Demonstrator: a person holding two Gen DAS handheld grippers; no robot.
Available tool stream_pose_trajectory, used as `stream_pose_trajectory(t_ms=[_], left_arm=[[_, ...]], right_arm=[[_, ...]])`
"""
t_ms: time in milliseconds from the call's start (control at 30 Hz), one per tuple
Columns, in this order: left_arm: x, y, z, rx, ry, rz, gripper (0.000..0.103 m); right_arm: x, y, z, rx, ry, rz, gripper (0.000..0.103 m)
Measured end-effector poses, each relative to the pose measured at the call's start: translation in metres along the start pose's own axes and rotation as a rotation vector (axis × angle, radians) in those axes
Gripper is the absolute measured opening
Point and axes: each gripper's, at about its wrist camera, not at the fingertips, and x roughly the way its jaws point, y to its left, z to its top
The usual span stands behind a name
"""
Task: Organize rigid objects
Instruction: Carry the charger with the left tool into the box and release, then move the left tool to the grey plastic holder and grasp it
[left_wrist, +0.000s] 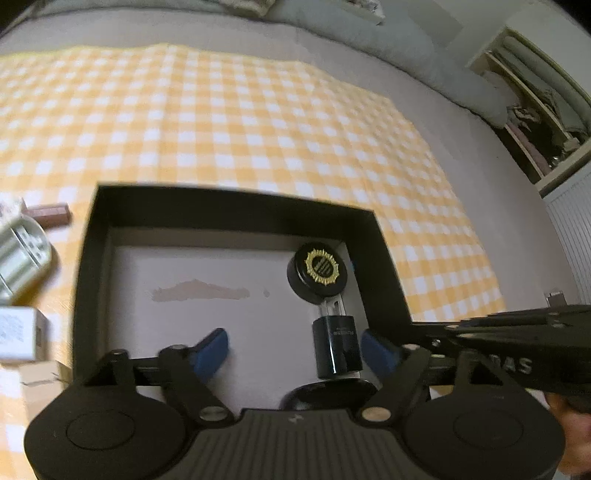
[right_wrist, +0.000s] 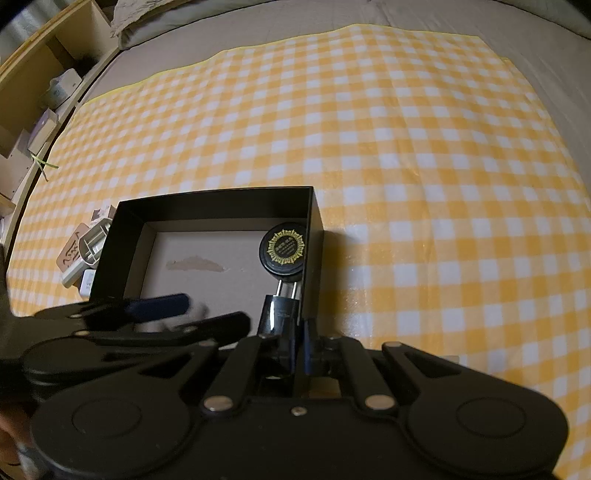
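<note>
Box (left_wrist: 92, 236) sits open on the checked cloth (left_wrist: 229, 122), with a round jar (left_wrist: 317, 271) and a plug (left_wrist: 337, 345) lying along its right wall. Our left gripper (left_wrist: 295, 349) is spread wide over the box floor; the plug lies just inside its right pad, nothing pinched, so we read this as the drop-off step for the plug. Our right gripper (right_wrist: 301, 341) is nearly shut at the box's near right wall; whether it pinches the wall, we can't tell. Next we'd lift the left clear and go for the loose items left of the box. Left view shows a clock (left_wrist: 22, 254), a small brown bar (left_wrist: 50, 214) and white cartons (left_wrist: 20, 334) there; right view shows only part of that pile, but shows the plug's two pins (right_wrist: 286, 288) reaching to the jar.
</note>
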Motion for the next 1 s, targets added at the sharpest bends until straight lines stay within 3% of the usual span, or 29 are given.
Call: stream_pose_trajectory(t_ms=[200, 367, 800, 1000], left_arm=[[-0.039, -0.004, 0.002, 0.098, -0.112, 0.008, 0.095], [-0.071, -0.003, 0.003, 0.115, -0.191, 0.041, 0.102], [-0.148, 0.039, 0.008, 0.130, -0.410, 0.193, 0.103], [-0.167, 0.070, 0.012, 0.159, -0.442, 0.283, 0.103]], right_arm=[[-0.002, -0.002, -0.002, -0.004, 0.000, -0.006, 0.005], [0.004, 0.004, 0.003, -0.017, 0.001, -0.024, 0.005], [0.006, 0.004, 0.004, -0.021, 0.000, -0.035, 0.005], [0.005, 0.004, 0.002, -0.022, -0.001, -0.035, 0.005]])
